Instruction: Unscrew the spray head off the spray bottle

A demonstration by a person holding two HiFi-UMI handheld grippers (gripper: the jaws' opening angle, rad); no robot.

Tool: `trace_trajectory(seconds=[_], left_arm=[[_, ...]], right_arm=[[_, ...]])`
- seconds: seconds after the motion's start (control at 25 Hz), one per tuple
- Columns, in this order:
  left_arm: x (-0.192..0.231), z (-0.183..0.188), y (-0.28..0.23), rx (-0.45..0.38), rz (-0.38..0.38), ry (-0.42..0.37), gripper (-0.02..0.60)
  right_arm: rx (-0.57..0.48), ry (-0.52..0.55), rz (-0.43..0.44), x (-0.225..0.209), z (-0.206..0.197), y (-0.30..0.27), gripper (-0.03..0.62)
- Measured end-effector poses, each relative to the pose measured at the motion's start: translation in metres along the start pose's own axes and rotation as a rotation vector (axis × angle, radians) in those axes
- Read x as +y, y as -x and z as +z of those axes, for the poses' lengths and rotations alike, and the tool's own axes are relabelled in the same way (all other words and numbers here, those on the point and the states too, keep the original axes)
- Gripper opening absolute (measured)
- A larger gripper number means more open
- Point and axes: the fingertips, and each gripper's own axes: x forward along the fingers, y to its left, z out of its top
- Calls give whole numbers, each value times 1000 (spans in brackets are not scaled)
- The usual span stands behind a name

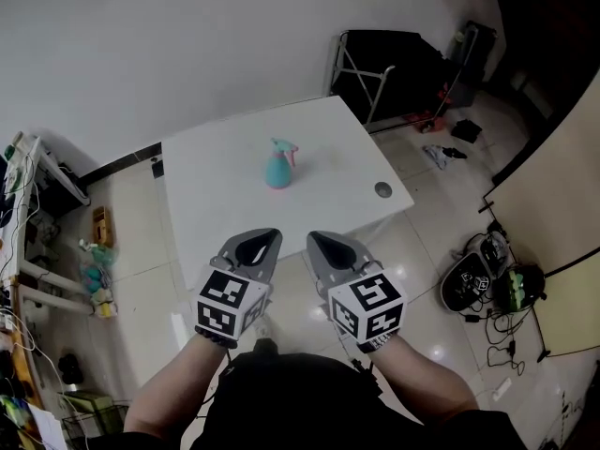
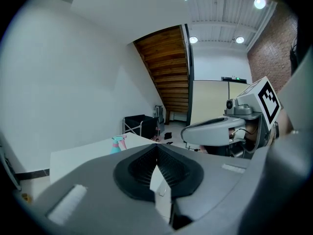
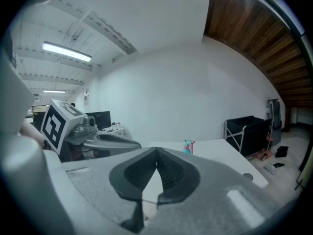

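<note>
1. A white rectangular tabletop [image 1: 216, 190], smooth and matte, is seen from steeply above. A small round grey hole [image 1: 382, 189] sits near its corner, at 4 o'clock from the middle.
2. A spray bottle [image 1: 277, 172] stands upright and alone near the tabletop's middle. Its body is squat, rounded and teal, probably thin plastic. The spray head [image 1: 285, 147], teal with a pink trigger, is still screwed on top.
3. The left tongs [image 1: 266, 237] lie at about 6 o'clock from the bottle. They are grey, with a black-and-white marker cube behind. Their ribbed black pads are clenched together on nothing.
4. The right tongs [image 1: 316, 239] lie at 5 o'clock from the bottle, just beside the left pair. They are clenched tight too, and nothing is between the pads.
5. Both pairs are well apart from the bottle, by the tabletop's near edge, with glossy floor tiles [image 1: 427, 270] around. The task looks unstarted.
6. Likely risks:
   - Clenched tongs reaching the bottle would shove it over, as it looks light with a narrow base. Both pairs need to open first.
   - A loose hold on the slick, curved body would let the bottle spin along with the head.
   - Too hard a squeeze could dent the wall.
   - Pinching the trigger instead of the collar could fire the spray.
</note>
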Motion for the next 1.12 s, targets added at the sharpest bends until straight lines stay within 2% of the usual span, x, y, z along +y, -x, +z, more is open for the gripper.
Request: trace_trajectory(seconds=[0.44, 0.8, 1.12], left_arm=[[61, -7, -33, 30, -74, 50, 15], [94, -14, -45, 92, -147, 45, 17], [120, -18, -61, 91, -116, 41, 17]], right_arm=[[52, 23, -49, -11, 18, -69, -9], [85, 24, -88, -9, 24, -110, -8], [117, 33, -96, -14, 24, -126, -8]])
